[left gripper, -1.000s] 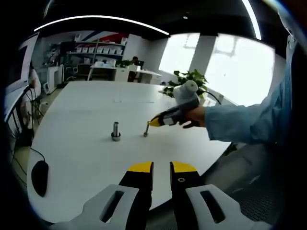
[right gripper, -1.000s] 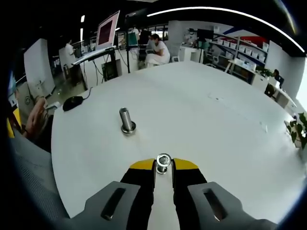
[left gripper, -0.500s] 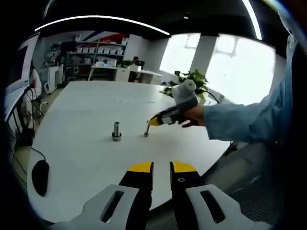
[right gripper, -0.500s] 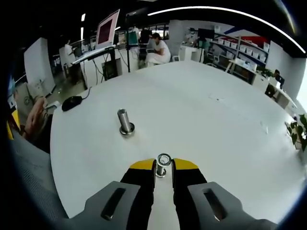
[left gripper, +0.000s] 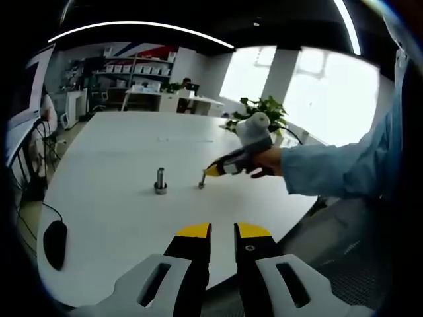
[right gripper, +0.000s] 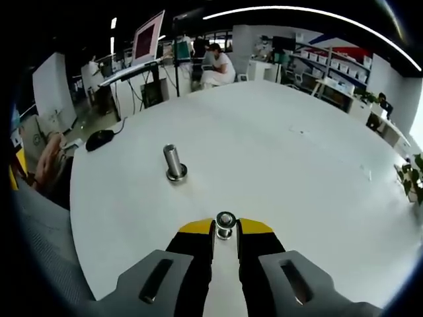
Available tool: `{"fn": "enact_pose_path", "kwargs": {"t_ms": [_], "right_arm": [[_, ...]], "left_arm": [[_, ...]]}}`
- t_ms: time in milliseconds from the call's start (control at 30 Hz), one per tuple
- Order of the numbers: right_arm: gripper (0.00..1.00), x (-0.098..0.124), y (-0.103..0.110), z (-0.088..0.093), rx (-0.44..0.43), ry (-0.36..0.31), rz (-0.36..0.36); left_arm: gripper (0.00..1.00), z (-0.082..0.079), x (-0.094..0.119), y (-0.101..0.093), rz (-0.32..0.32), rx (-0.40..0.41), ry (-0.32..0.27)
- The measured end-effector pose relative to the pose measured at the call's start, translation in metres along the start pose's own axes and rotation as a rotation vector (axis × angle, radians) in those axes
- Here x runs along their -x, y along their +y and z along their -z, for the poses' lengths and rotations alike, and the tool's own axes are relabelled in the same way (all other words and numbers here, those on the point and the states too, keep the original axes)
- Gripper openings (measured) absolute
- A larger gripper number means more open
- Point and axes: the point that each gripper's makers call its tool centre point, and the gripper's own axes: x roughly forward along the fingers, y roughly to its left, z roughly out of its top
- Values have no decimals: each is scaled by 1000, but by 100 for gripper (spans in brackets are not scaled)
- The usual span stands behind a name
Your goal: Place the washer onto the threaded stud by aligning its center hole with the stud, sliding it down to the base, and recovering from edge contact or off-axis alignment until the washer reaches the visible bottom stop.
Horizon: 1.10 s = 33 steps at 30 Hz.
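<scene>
Over the white table, right claw pinches the washer; left claw slightly parted

We see our left gripper at six o'clock, its yellow-tipped jaws slightly apart with nothing between them, low over the white table. The stud stands upright toward eleven o'clock. Just beside it, toward one o'clock, the right gripper touches a small metal piece.

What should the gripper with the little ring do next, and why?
Probably carry the washer over to the stud and line up its hole above the top. The right gripper pinches the washer, but the stud stands apart on the table, up and to the left in the right gripper view.
</scene>
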Motion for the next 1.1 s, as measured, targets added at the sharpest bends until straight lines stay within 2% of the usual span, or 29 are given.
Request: {"fn": "enact_pose_path", "kwargs": {"t_ms": [300,533,733,967,1100], "right_arm": [[16,-2,2,3,0,11,-12],[16,11,-3,5,-5,8,5],[16,43,-17,9,-5,-12,50],[16,98,-33,10,-44,-68,118],[16,132,-31,9,-67,-120,140]], "left_arm": [[11,0,0,0,0,3,-3],[11,-2,1,0,0,4,-13],[11,-4,1,0,2,3,-25],[11,-6,2,-2,10,-16,-38],[11,-6,2,-3,18,-30,-38]]}}
